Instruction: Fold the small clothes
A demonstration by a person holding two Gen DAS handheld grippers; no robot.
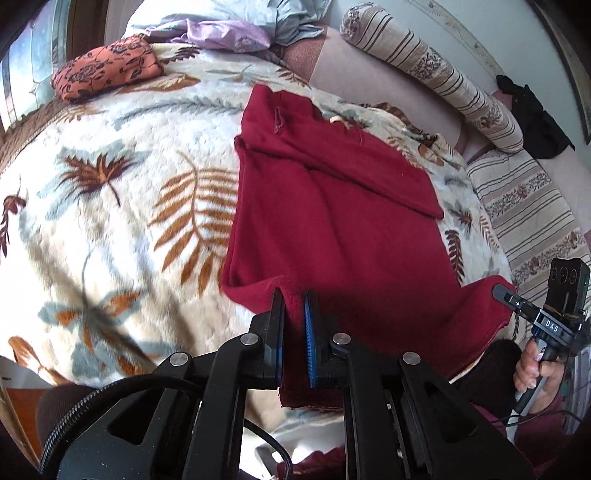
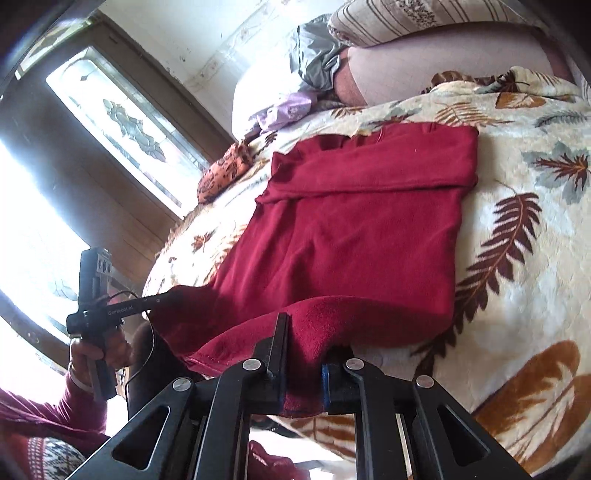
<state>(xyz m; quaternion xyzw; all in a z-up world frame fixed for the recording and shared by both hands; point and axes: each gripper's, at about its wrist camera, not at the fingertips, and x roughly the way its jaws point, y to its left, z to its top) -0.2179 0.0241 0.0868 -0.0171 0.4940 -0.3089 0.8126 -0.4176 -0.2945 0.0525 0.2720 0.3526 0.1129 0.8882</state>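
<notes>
The red sweater [image 1: 325, 206] lies on the leaf-print blanket [image 1: 122, 206]; my left gripper [image 1: 294, 299] and right gripper [image 2: 304, 343] each pinch its near hem.

The right claw [image 2: 301, 354] is gripping the near hem of the red garment [image 2: 354, 236], its two fingers closed on a bunched fold of cloth. The garment is lying on a leaf-patterned blanket [image 2: 524, 258], with its far part folded over in a band across the top. At the left, the left claw [image 2: 168, 295] is pinching the other near corner of the garment, and a hand [image 2: 99, 350] is holding its handle. Beyond the garment, a folded orange cloth [image 2: 221, 173] is sitting near the blanket's far edge, with a lilac cloth [image 2: 284, 109] and a grey one [image 2: 317, 62] further back. A striped cushion [image 2: 406, 18] is lying along the top.
</notes>
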